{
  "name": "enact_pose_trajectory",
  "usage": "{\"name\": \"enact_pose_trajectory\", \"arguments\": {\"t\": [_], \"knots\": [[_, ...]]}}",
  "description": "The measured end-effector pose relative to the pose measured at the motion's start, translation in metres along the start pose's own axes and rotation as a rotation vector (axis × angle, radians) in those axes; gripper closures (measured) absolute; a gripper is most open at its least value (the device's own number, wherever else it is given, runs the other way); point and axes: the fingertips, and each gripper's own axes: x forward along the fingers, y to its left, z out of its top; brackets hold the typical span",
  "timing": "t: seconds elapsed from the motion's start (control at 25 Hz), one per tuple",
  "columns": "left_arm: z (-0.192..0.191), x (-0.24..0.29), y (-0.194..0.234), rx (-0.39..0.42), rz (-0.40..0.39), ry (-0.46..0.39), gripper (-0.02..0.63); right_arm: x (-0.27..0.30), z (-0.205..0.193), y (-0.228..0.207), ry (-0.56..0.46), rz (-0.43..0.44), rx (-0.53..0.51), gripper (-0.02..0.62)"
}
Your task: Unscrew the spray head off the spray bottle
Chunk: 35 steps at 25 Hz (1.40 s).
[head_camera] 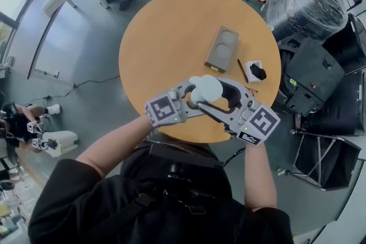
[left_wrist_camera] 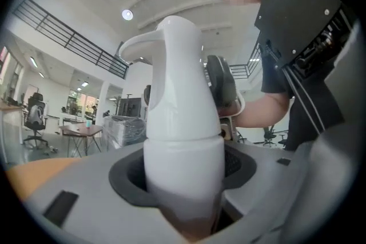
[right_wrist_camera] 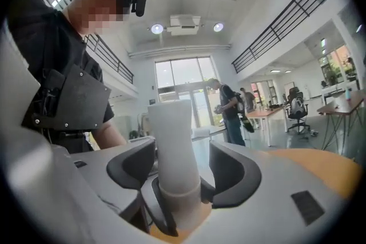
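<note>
The spray bottle [left_wrist_camera: 183, 166] is near the lower middle of the head view, over the near edge of the round orange table [head_camera: 160, 37]. Its white spray head [left_wrist_camera: 174, 66] sits on top, and the nozzle points to the left in the left gripper view. The left gripper [head_camera: 191, 101] comes in from the left, and its dark fingers [left_wrist_camera: 128, 177] squeeze the body of the bottle on both sides. The right gripper [head_camera: 222, 101] comes in from the right. Its fingers [right_wrist_camera: 231, 171] stand wide on both sides of the spray head, with a little gap on each side, so they do not touch it. Farther up the table lie a grey box [head_camera: 222, 48], a thin dark stick [head_camera: 242, 70] and a small white block [head_camera: 255, 71].
</note>
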Motion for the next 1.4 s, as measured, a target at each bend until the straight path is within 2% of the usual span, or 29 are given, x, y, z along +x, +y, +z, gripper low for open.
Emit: {"name": "enact_pose_trajectory", "arguments": {"t": [0.08, 0.32, 0.4, 0.48, 0.56, 0.72, 0.88, 1.08, 1.4], "knots": [[0.001, 0.004, 0.012, 0.028, 0.077, -0.002, 0.311, 0.001, 0.001, -0.003, -0.004, -0.059, -0.022, 0.282], [-0.003, 0.009, 0.034, 0.097, 0.241, 0.042, 0.310, 0.006, 0.005, -0.023, -0.037, -0.289, -0.077, 0.291], [-0.006, 0.010, 0.038, 0.106, 0.295, 0.062, 0.310, 0.005, 0.004, -0.026, -0.049, -0.319, -0.071, 0.319], [-0.008, 0.009, 0.038, 0.097, 0.308, 0.063, 0.310, 0.006, 0.004, -0.022, -0.058, -0.306, -0.088, 0.340], [-0.004, 0.008, 0.032, 0.082, 0.258, 0.034, 0.310, 0.007, 0.006, -0.013, -0.068, -0.238, -0.113, 0.360], [0.004, 0.006, 0.007, 0.057, 0.072, -0.014, 0.310, 0.004, 0.014, 0.005, -0.090, -0.057, -0.101, 0.365], [0.008, 0.001, -0.019, 0.029, -0.059, -0.013, 0.310, -0.001, 0.014, 0.025, -0.093, 0.051, -0.121, 0.365], [0.002, -0.006, -0.028, 0.030, -0.093, 0.009, 0.310, -0.004, 0.019, 0.038, -0.113, 0.094, -0.121, 0.365], [-0.007, -0.008, -0.025, 0.025, -0.064, 0.017, 0.310, -0.007, 0.045, 0.043, -0.141, 0.110, -0.151, 0.367]]}}
